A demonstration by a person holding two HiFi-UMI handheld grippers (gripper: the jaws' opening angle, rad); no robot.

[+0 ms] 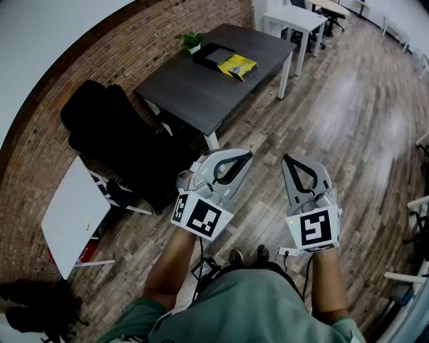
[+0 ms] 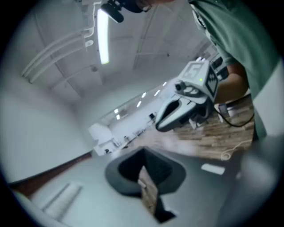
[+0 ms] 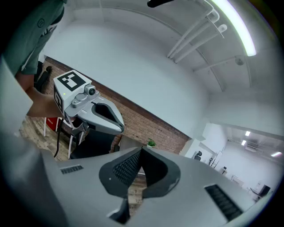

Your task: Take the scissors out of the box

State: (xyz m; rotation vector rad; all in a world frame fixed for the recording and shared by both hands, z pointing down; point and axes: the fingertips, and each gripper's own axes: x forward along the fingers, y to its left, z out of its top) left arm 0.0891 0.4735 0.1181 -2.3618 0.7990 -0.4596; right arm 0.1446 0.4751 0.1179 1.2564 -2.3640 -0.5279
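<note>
A dark table (image 1: 194, 94) stands across the floor ahead of me. On its far end lie a flat black box (image 1: 213, 53) and a yellow item (image 1: 237, 65) next to it. I cannot make out scissors from here. Both grippers are held at waist height, well short of the table. My left gripper (image 1: 247, 155) is shut with nothing in it, its tips meeting in the left gripper view (image 2: 143, 150). My right gripper (image 1: 288, 159) is shut and empty too, its tips together in the right gripper view (image 3: 141, 150).
A small green plant (image 1: 191, 40) sits by the box against the brick wall. A black chair (image 1: 114, 134) stands left of the table, a white board (image 1: 74, 214) leans lower left. A white desk (image 1: 295, 20) stands beyond. Wooden floor (image 1: 348, 120) stretches to the right.
</note>
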